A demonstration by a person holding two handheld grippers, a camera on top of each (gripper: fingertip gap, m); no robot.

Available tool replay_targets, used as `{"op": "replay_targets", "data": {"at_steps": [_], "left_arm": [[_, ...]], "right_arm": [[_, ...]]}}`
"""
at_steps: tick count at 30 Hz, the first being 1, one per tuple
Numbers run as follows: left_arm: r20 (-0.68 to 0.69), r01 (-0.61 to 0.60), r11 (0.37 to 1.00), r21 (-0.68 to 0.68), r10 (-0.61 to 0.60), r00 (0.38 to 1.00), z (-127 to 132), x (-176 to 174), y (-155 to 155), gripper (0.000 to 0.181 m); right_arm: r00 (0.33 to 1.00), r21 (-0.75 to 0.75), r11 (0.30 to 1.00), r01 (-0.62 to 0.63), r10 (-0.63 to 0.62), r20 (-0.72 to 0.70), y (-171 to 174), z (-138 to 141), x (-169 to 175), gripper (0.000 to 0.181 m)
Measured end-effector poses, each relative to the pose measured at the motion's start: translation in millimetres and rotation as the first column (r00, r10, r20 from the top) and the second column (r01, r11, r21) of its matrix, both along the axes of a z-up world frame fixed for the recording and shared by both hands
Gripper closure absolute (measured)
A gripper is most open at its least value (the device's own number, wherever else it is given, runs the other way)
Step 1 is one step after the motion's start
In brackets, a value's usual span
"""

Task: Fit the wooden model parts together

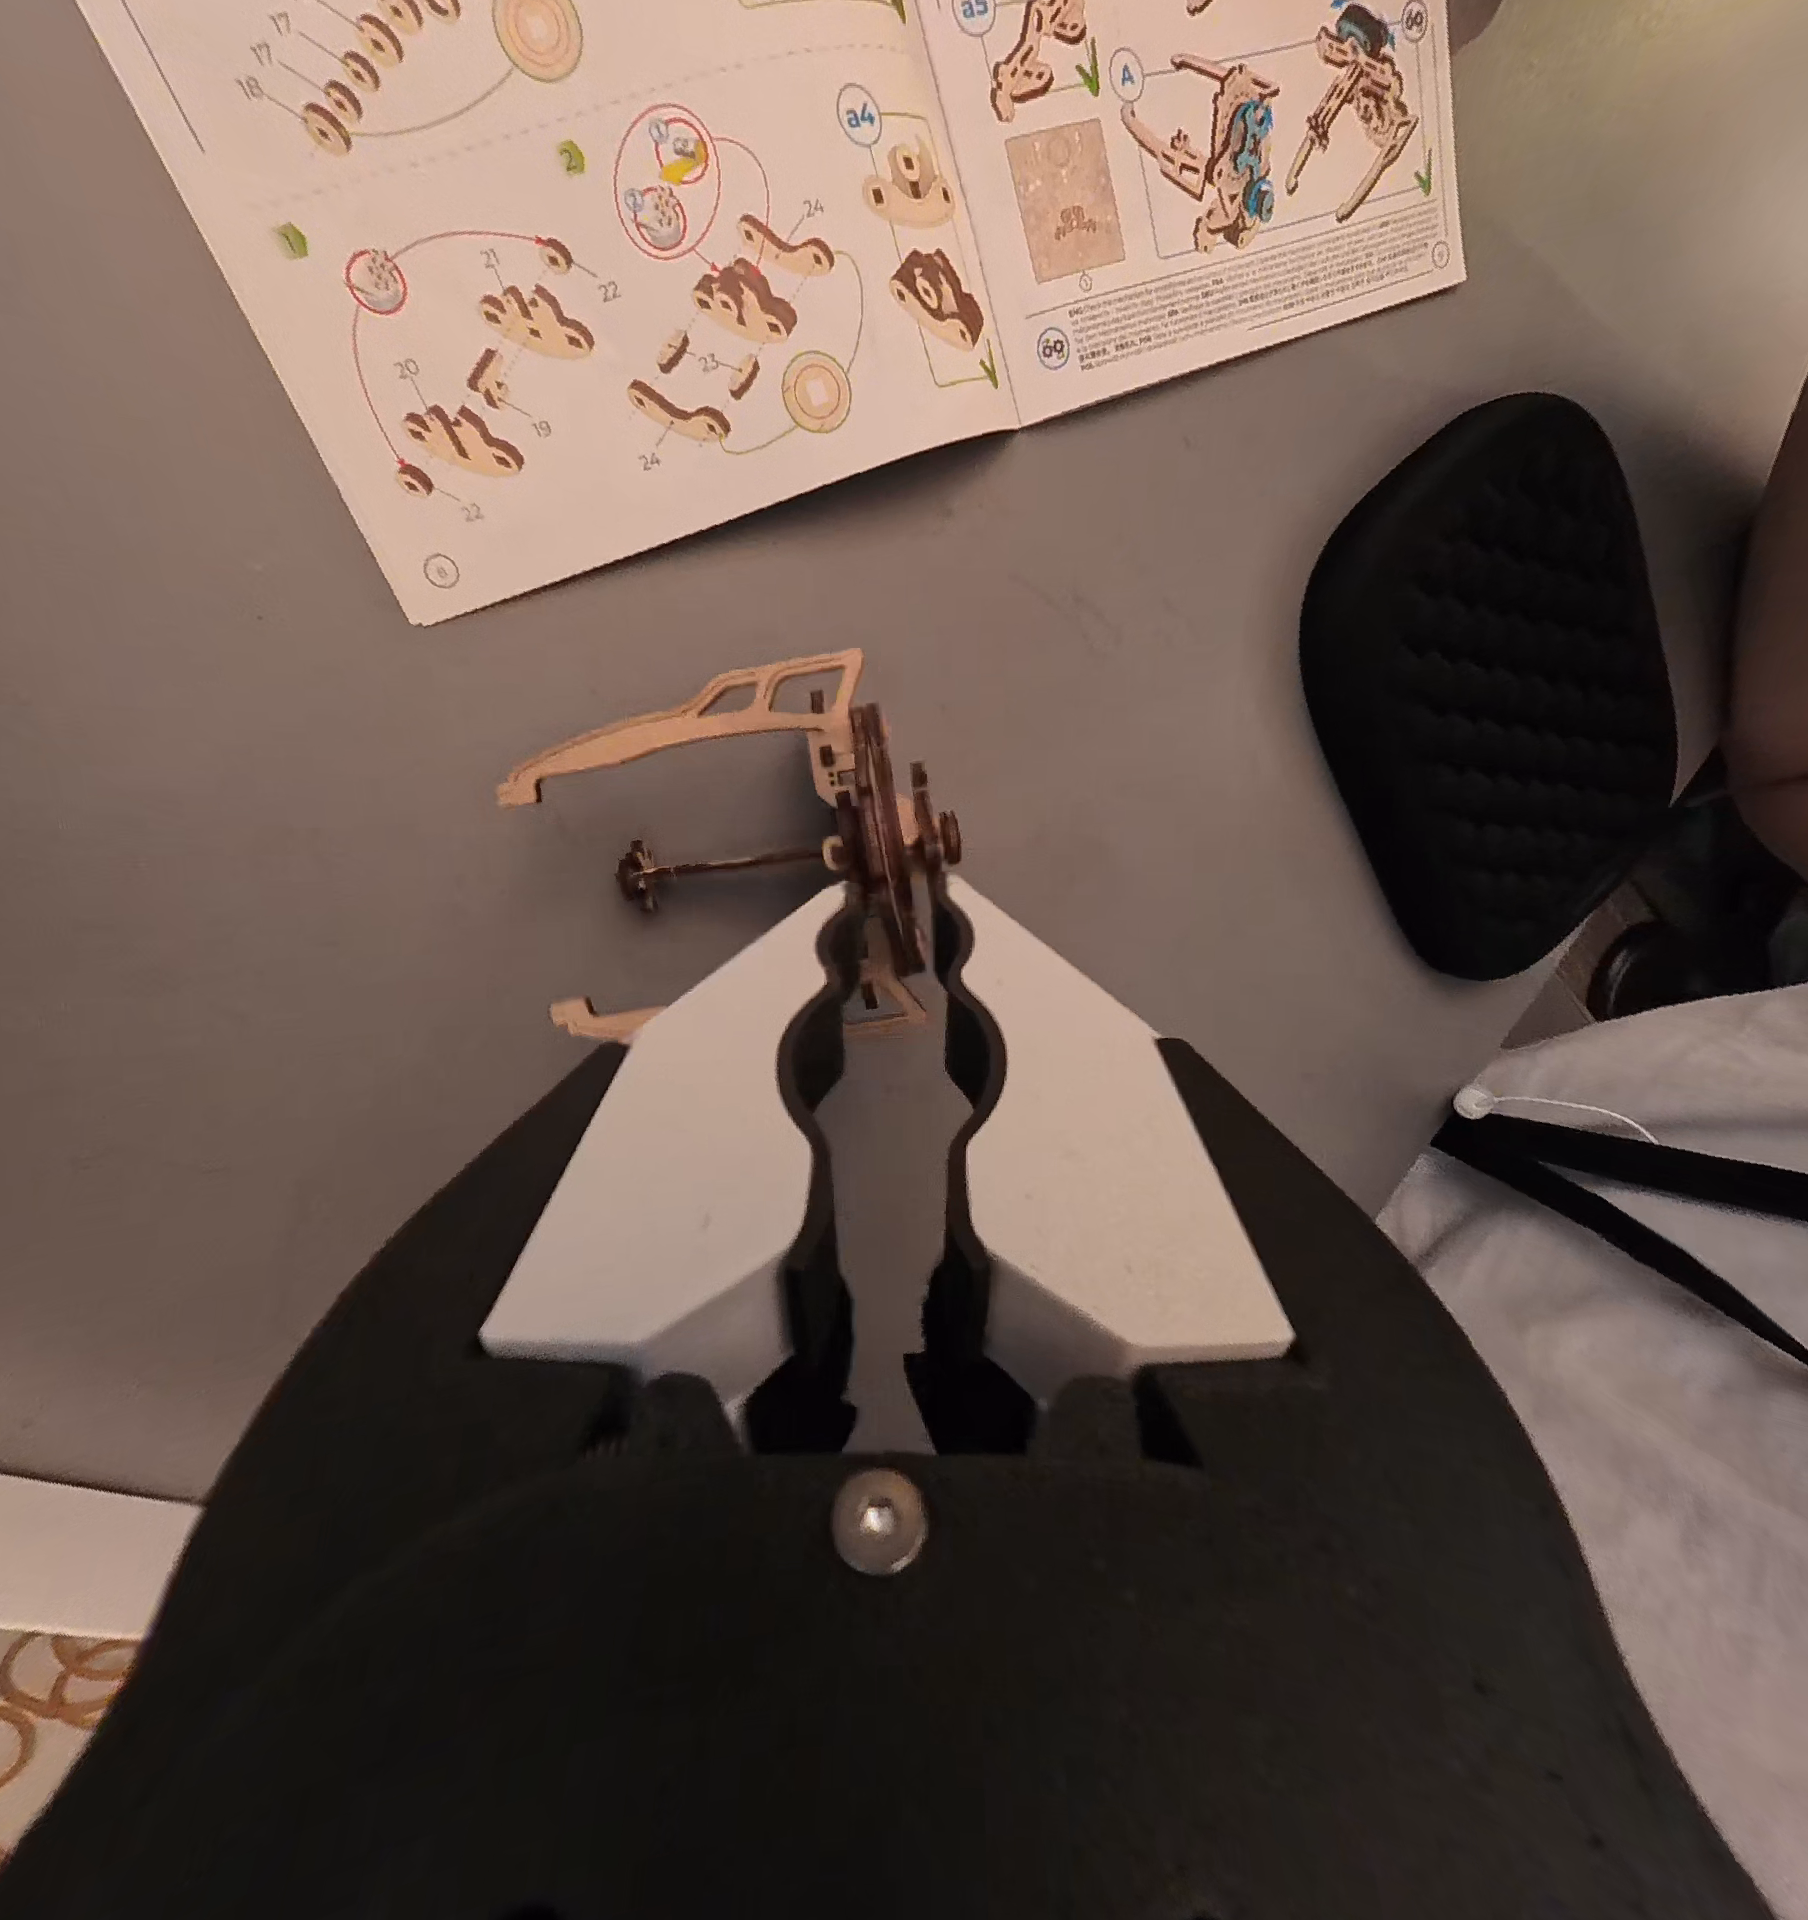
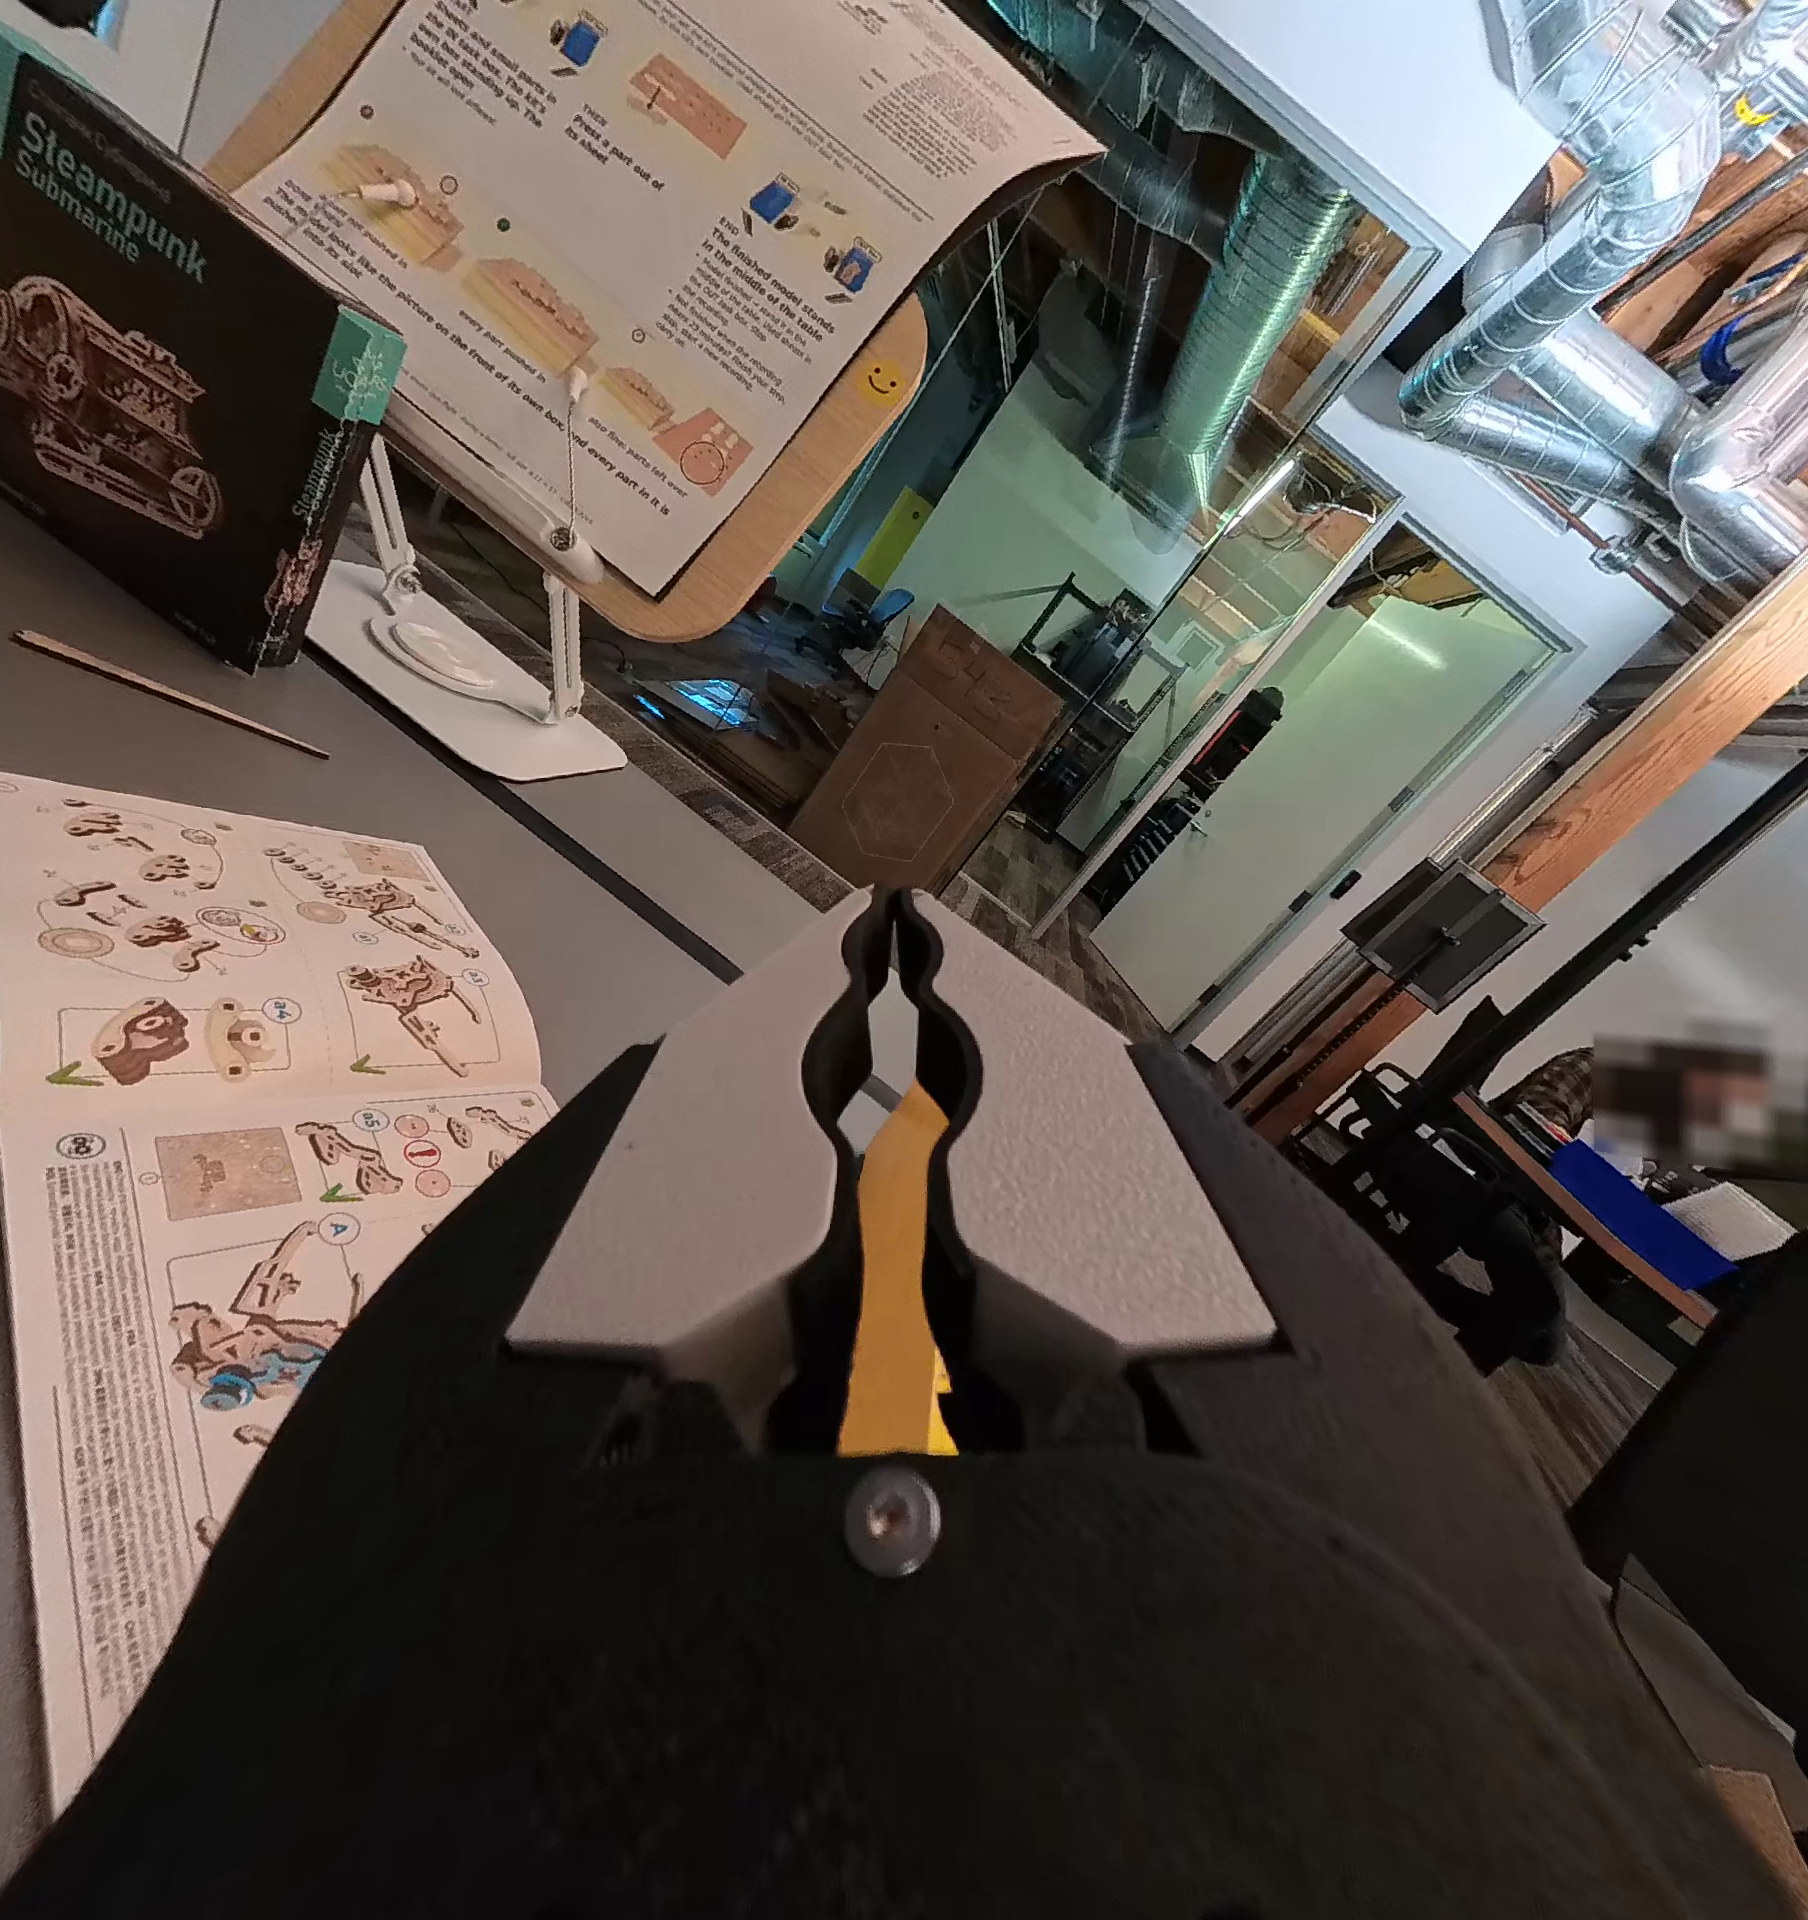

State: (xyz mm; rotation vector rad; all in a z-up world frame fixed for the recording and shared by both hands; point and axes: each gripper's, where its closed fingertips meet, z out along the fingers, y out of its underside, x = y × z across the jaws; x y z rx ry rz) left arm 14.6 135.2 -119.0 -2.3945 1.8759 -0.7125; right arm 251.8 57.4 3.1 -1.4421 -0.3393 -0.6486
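Holding the wooden model (image 1: 838,821) by its disc hub, our left gripper (image 1: 884,914) has its fingers closed on it above the grey table (image 1: 204,935). We judge it light, thin and fragile, best gripped at that hub. Its arms and thin axle run toward 9 o'clock. Our right gripper (image 2: 895,914), fingertips together, holds nothing, aimed off the table. The instruction booklet (image 1: 671,291) lies at 12 o'clock.

Your left cam looks steeply down along its fingers at the table (image 1: 204,935), close above the model (image 1: 775,790), w/ the booklet (image 1: 671,312) beyond. Your right cam sits low, tilted, facing out across the table edge (image 2: 609,831) into the room. Both views share the booklet (image 2: 235,1039) & table.
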Motion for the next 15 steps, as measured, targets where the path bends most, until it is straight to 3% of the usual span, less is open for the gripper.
{"op": "replay_targets", "data": {"at_steps": [6, 9, 11, 13, 15], "left_arm": [[0.070, -0.057, 0.993, 0.100, 0.050, 0.996, 25, 0, 12, 0.151], [0.280, -0.109, 0.981, 0.158, 0.061, 0.958, 71, 17, 9, 0.146], [0.475, -0.116, 0.979, 0.170, 0.022, 0.879, 103, 43, -10, 0.132], [0.541, -0.123, 0.961, 0.248, -0.032, 0.840, 104, 68, -27, 0.108], [0.524, -0.118, 0.940, 0.319, -0.072, 0.849, 78, 101, -44, 0.089]], "right_arm": [[1.000, -0.008, 1.000, -0.007, 0.007, 0.001, 2, -2, -1, 0.181], [1.000, -0.020, 1.000, 0.004, -0.003, 0.026, 3, -3, -2, 0.181], [0.999, 0.000, 1.000, 0.016, -0.016, 0.035, -1, 3, 0, 0.181], [0.999, 0.036, 0.999, 0.035, -0.036, 0.032, -10, 15, 4, 0.181], [0.996, 0.077, 0.994, 0.072, -0.076, 0.048, -21, 29, 10, 0.181]]}}
